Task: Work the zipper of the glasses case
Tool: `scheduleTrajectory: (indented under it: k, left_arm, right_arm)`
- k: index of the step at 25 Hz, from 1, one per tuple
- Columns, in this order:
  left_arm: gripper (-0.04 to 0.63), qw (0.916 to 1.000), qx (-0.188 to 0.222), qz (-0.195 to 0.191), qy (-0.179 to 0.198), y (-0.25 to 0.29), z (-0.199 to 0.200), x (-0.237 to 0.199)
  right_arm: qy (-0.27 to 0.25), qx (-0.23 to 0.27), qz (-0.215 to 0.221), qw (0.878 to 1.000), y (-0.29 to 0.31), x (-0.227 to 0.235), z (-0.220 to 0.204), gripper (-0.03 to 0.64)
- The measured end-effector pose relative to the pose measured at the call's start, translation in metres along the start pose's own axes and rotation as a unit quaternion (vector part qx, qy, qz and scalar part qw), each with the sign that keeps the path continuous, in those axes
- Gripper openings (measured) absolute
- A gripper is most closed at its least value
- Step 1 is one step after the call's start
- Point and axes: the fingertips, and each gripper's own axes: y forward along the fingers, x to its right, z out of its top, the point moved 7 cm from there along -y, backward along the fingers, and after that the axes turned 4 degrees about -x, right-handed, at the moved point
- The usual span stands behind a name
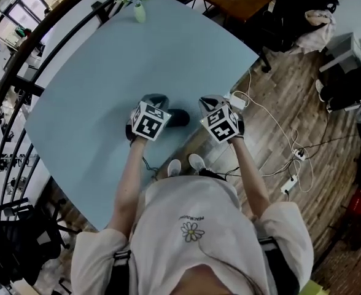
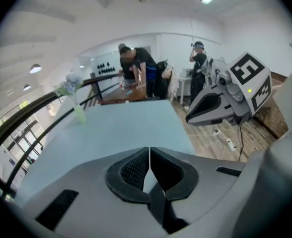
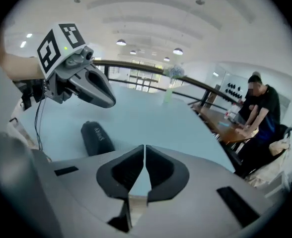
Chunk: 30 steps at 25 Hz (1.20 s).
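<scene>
Beside the glasses case (image 1: 179,117), left tool (image 1: 155,99) hovers

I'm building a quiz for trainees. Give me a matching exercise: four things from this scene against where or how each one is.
Things:
1. glasses case
2. vase
3. power strip
4. left gripper

Places or states:
A. on the wooden floor
B. jaws together, nothing between them
C. at the far edge of the table
D. lying on the table, untouched

Pairs: 1-D, 2-C, 3-A, 4-B
</scene>
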Motion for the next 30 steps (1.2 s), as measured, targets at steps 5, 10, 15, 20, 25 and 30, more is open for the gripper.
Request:
scheduleTrajectory:
  k: [5,10,15,20,25,30]
  left_arm:
    - [0.015,0.9829,0.166,0.064,-0.049,-0.057,0.076,-0.024]
    - [0.015,0.9364,0.324,0.102,-0.090,-0.126,0.113,-0.009]
    - [0.015,0.8865,0.423,0.153,-0.108,-0.174,0.112,0.009]
    - [0.015,0.8609,0.449,0.228,-0.075,-0.197,0.096,0.017]
    - [0.014,0.8661,0.426,0.246,-0.088,-0.189,0.079,0.012]
    - [0.015,0.8697,0.413,0.254,-0.093,-0.185,0.072,0.007]
  right_arm:
    - [0.028,0.129,-0.096,0.987,-0.049,0.057,0.071,0.017]
    - [0.064,0.293,-0.141,0.943,-0.122,0.066,0.119,0.009]
    - [0.075,0.371,-0.158,0.912,-0.159,0.047,0.131,0.009]
    - [0.075,0.392,-0.153,0.904,-0.166,0.022,0.125,0.009]
    - [0.069,0.380,-0.140,0.912,-0.153,0.015,0.118,0.008]
    - [0.077,0.374,-0.133,0.914,-0.149,0.015,0.118,0.008]
